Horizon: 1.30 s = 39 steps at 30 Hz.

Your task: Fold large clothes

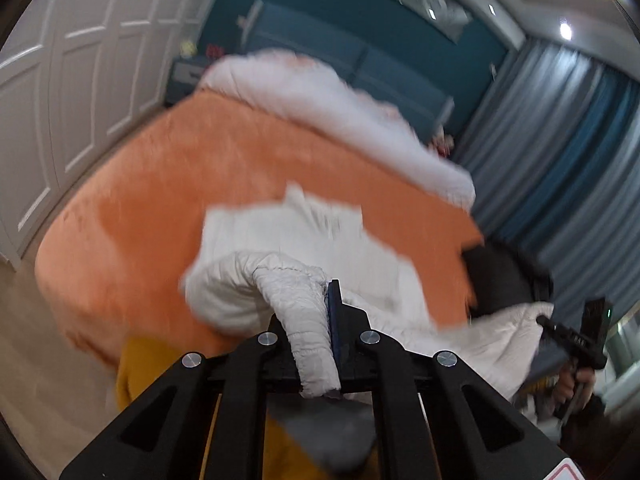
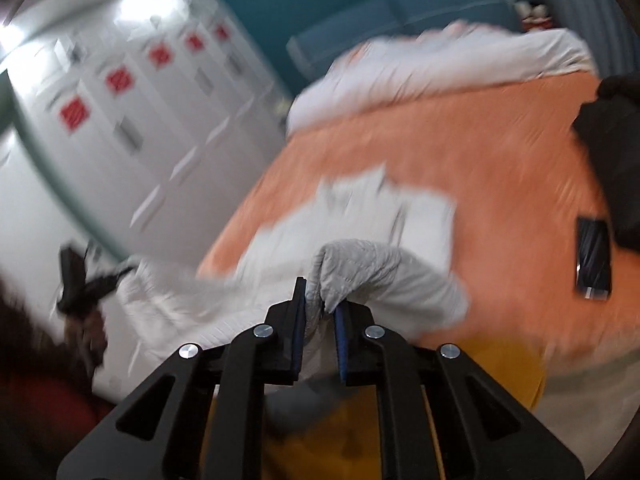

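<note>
A white quilted garment [image 1: 304,240] lies partly on the orange bed [image 1: 160,184], with its near edge lifted. My left gripper [image 1: 320,320] is shut on a bunched fold of the garment [image 1: 308,320]. My right gripper [image 2: 320,312] is shut on another bunched fold of the white garment [image 2: 360,268]. Each gripper shows in the other's view: the right one [image 1: 576,340] at the far right, the left one [image 2: 84,284] at the far left. The garment's far part [image 2: 360,208] rests flat on the bed [image 2: 480,152]. Both views are motion-blurred.
A white duvet [image 1: 320,104] is heaped at the head of the bed. A dark garment [image 2: 616,136] and a black phone [image 2: 594,258] lie on the bed's right side. White wardrobe doors [image 1: 60,80] stand left, grey curtains [image 1: 560,140] right. Something yellow [image 2: 500,368] hangs below.
</note>
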{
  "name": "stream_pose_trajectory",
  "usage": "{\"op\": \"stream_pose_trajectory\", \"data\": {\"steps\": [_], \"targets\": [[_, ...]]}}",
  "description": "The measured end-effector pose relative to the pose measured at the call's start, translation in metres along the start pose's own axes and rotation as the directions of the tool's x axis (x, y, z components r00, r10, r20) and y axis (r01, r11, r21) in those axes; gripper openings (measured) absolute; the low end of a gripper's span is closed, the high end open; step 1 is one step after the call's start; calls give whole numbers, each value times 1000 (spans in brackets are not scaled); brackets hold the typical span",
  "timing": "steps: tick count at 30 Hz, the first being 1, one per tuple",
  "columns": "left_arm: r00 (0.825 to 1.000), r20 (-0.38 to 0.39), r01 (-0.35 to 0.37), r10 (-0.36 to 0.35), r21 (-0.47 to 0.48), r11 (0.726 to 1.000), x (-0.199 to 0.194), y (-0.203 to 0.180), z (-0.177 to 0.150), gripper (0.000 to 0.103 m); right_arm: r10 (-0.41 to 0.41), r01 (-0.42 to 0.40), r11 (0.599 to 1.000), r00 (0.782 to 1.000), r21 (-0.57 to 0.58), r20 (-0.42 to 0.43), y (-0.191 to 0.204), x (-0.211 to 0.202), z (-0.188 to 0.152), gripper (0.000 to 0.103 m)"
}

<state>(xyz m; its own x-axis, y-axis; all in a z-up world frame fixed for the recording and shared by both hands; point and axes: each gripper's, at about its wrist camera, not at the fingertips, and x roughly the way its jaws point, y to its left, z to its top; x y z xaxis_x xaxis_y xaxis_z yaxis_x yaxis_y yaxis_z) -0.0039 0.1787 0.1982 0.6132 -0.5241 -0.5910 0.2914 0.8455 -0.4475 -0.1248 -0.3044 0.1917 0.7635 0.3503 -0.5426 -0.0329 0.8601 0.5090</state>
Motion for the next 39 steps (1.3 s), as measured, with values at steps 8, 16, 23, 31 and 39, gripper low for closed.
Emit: {"op": "stream_pose_trajectory", "data": {"steps": [8, 16, 23, 31, 39], "targets": [[982, 36, -186, 185, 25, 982, 143, 26, 86, 11, -61, 45, 992, 989, 120, 131, -47, 117, 80, 12], [932, -55, -353, 358, 85, 932, 286, 74, 99, 16, -182, 152, 954, 978, 257, 97, -102, 242, 107, 15], [907, -214, -364, 363, 37, 931, 373, 130, 76, 18, -263, 249, 927, 965, 280, 13, -145, 313, 93, 19], [920, -113, -365, 375, 100, 926, 389, 125, 48, 18, -249, 226, 904, 968, 363, 20, -187, 348, 58, 20], [947, -59, -313, 314, 30, 949, 388, 132, 40, 19, -205, 161, 902, 976, 400, 70, -197, 350, 45, 22]]}}
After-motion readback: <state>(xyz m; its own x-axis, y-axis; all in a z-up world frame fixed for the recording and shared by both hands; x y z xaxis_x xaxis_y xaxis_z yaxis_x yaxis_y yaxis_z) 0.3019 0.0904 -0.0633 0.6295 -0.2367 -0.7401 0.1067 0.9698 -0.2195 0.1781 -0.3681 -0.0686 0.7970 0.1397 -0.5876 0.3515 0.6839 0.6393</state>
